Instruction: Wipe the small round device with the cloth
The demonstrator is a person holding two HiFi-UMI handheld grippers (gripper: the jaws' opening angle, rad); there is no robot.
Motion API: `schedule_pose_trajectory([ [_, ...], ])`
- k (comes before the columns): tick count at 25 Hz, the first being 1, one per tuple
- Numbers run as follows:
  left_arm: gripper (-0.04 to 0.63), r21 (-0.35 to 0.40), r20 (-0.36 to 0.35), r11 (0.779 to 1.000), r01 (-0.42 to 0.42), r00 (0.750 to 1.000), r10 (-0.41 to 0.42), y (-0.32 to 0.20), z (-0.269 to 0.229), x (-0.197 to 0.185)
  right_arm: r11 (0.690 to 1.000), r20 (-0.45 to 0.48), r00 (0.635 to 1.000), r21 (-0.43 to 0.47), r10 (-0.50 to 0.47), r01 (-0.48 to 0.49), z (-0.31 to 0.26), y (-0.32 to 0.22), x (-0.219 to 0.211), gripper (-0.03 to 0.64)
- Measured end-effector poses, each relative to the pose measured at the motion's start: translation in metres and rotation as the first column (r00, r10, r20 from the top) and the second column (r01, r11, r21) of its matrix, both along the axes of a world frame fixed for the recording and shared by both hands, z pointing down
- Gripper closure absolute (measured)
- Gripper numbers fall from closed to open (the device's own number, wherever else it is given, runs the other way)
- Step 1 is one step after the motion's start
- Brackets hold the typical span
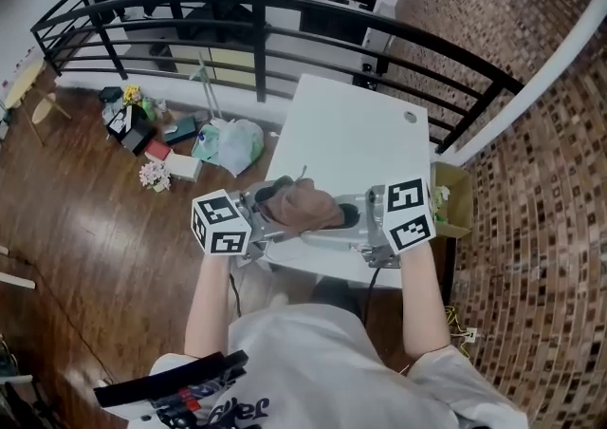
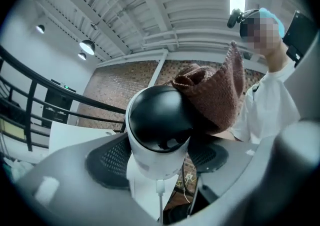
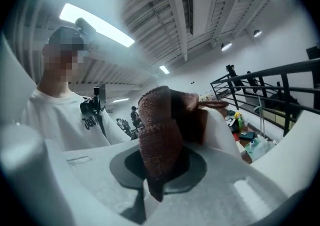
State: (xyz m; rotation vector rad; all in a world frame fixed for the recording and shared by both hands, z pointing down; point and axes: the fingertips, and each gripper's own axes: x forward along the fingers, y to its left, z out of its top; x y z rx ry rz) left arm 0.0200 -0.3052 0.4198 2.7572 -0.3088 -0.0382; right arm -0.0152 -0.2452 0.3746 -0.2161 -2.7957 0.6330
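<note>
I am holding my left claw (image 2: 159,159) level. Its jaws are standing fairly wide and pressing on the white body of the small round device (image 2: 159,120). I am keeping the device raised over the near edge of the white surface (image 1: 351,133), and its thin white cable (image 2: 160,202) is hanging loose below it.

To its right, the brown knitted cloth (image 2: 215,95) is draping over the top and the far side of the black dome. At the right, my right claw (image 3: 160,167) is pinching a bunched fold of that cloth tight between its jaws.

I judge the wiping is under way but not finished. The cloth is touching the upper part of the dome, while the dark face toward my left claw and the white body are lying bare and waiting for a pass.
</note>
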Motion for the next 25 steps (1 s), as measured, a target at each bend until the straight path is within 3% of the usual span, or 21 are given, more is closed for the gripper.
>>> schedule_pose_trajectory([
  [2, 0.218, 0.016, 0.019, 0.999, -0.031, 0.999, 0.030, 0.008, 0.005, 0.002, 1.000, -0.022, 1.000, 0.015, -0.013, 0.013, 0.002, 0.005, 0.004, 0.594],
  [4, 0.218, 0.070, 0.006, 0.992, -0.109, 0.994, 0.109, 0.027, 0.001, 0.005, 1.000, 0.054, 0.998, 0.014, 0.024, -0.025, -0.018, -0.003, 0.019, 0.594],
  [6, 0.218, 0.142, -0.007, 0.968, -0.207, 0.978, 0.210, 0.052, -0.011, 0.005, 0.991, 0.161, 0.978, -0.031, 0.131, -0.127, -0.043, -0.032, 0.041, 0.594],
  [8, 0.218, 0.201, -0.018, 0.931, -0.305, 0.949, 0.315, 0.076, -0.024, 0.006, 0.979, 0.194, 0.961, -0.085, 0.197, -0.184, -0.048, -0.061, 0.056, 0.594],
  [11, 0.218, 0.244, -0.020, 0.876, -0.417, 0.901, 0.434, 0.103, -0.035, 0.011, 0.980, 0.170, 0.977, -0.175, 0.127, -0.097, -0.027, -0.070, 0.044, 0.594],
  [14, 0.218, 0.257, -0.022, 0.850, -0.460, 0.877, 0.481, 0.113, -0.040, 0.020, 0.963, 0.155, 0.988, -0.264, -0.009, 0.050, -0.008, -0.054, 0.023, 0.594],
  [18, 0.218, 0.248, -0.051, 0.863, -0.439, 0.884, 0.464, 0.107, -0.042, 0.024, 0.918, 0.247, 0.965, -0.356, -0.086, 0.173, -0.009, -0.039, 0.020, 0.594],
  [22, 0.218, 0.237, -0.069, 0.881, -0.409, 0.898, 0.435, 0.097, -0.040, 0.022, 0.930, 0.249, 0.966, -0.332, -0.074, 0.157, -0.017, -0.037, 0.025, 0.594],
  [25, 0.218, 0.217, -0.080, 0.911, -0.351, 0.924, 0.375, 0.082, -0.035, 0.020, 0.944, 0.270, 0.962, -0.302, -0.048, 0.132, -0.030, -0.037, 0.033, 0.594],
])
